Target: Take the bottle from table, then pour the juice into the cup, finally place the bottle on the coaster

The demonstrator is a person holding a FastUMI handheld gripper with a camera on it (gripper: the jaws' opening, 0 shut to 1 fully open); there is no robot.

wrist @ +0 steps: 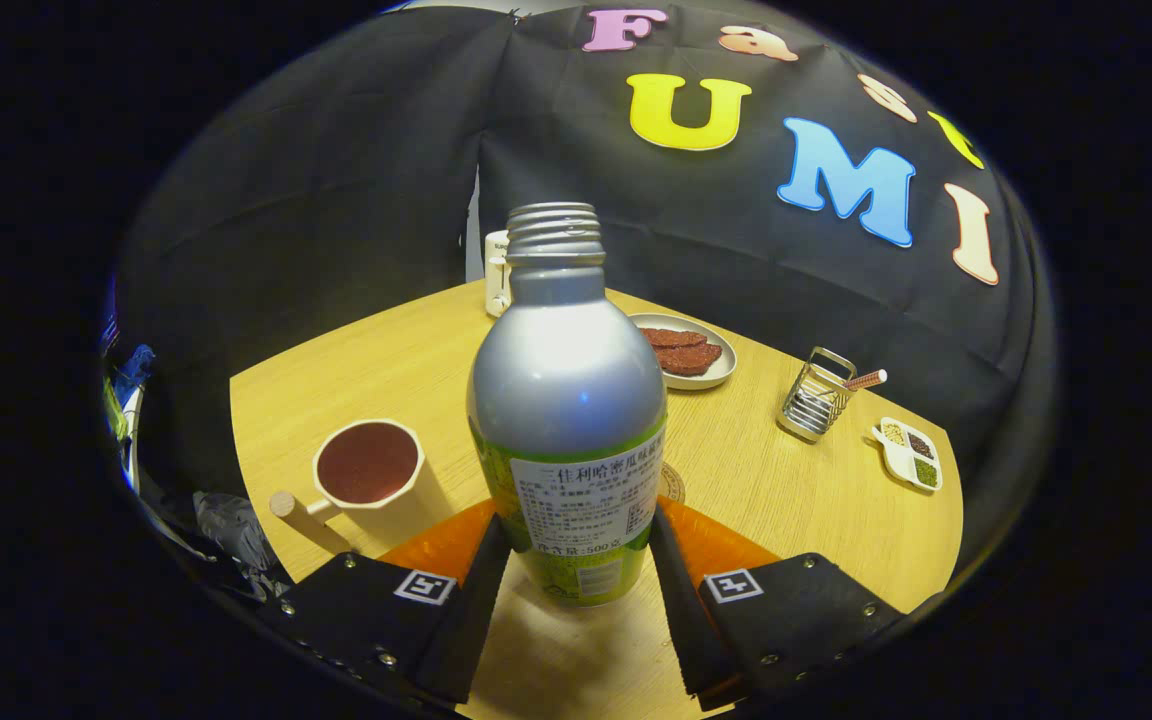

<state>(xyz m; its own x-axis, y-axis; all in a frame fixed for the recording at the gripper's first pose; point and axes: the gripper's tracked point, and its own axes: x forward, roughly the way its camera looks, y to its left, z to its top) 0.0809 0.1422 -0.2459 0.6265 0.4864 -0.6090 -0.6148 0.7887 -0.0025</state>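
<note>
1. The tool (578, 560) grasps the bottle (568, 400), both fingers (481, 590) pressed on its lower sides; the uncapped bottle stands upright on the surface (786, 500).
2. The cup (368, 468), filled with dark juice, sits at ten o'clock from the bottle.
3. A plate (688, 348) lies at one o'clock.
4. What may be the coaster (673, 483) peeks out just behind the bottle.

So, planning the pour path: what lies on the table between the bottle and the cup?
Gripper view: only bare wooden table between the bottle, held between the gripper fingers, and the cup.
</note>
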